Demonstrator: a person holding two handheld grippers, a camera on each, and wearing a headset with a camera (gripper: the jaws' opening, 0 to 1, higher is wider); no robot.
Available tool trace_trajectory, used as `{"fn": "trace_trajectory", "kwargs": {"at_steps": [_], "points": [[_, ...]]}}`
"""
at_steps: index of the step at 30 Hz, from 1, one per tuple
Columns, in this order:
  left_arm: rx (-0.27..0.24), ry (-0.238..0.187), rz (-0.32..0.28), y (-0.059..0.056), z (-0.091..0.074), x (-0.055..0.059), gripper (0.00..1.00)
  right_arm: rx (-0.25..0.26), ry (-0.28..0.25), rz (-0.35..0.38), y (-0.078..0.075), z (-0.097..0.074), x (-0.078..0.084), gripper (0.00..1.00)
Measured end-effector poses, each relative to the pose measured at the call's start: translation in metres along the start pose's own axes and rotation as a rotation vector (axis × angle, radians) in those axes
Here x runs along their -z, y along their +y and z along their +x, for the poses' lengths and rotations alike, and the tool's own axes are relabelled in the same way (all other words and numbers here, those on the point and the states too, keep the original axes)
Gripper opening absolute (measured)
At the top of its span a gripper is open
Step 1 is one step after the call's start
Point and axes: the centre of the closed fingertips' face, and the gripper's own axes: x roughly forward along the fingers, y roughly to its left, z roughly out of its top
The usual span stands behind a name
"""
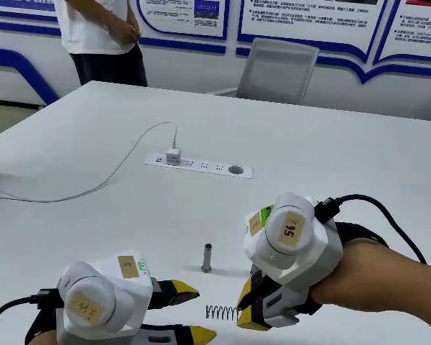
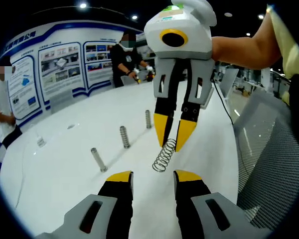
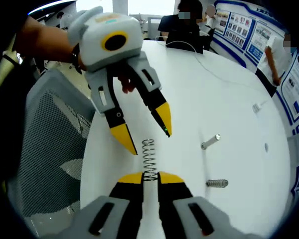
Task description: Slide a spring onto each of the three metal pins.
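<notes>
My right gripper point(image 3: 150, 178) is shut on one end of a loose wire spring point(image 3: 149, 158), which sticks out level over the white table point(image 1: 93, 144). In the head view the right gripper point(image 1: 244, 316) holds that spring point(image 1: 221, 312) low by the table's near edge. My left gripper point(image 2: 153, 177) faces it, open, its yellow tips either side of the spring's free end point(image 2: 164, 155) without touching. A bare metal pin point(image 1: 207, 257) stands upright just beyond. A second pin point(image 2: 124, 137) carries a spring, and a third pin point(image 2: 148, 119) stands farther back.
A power strip point(image 1: 199, 165) with a white plug cube point(image 1: 173, 155) and a thin cable lies mid-table. A grey chair point(image 1: 276, 68) stands at the far edge, and a person point(image 1: 100, 32) stands at the far left. A mesh chair point(image 2: 274, 149) is close beside me.
</notes>
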Motion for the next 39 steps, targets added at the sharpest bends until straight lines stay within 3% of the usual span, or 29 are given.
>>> {"fn": "trace_trajectory", "kwargs": {"at_steps": [14,25,39], "points": [[0.076,-0.021,0.072,-0.016,0.006,-0.011,0.16,-0.007,0.029,-0.029,0.007,-0.002,0.005,0.12],[0.109,-0.004,0.115,-0.026,0.010,-0.008,0.12,-0.019,0.049,-0.051,0.011,-0.005,0.007,0.12],[0.110,0.008,0.115,-0.027,0.011,-0.003,0.12,-0.015,0.010,-0.092,0.014,-0.019,-0.017,0.12]]}}
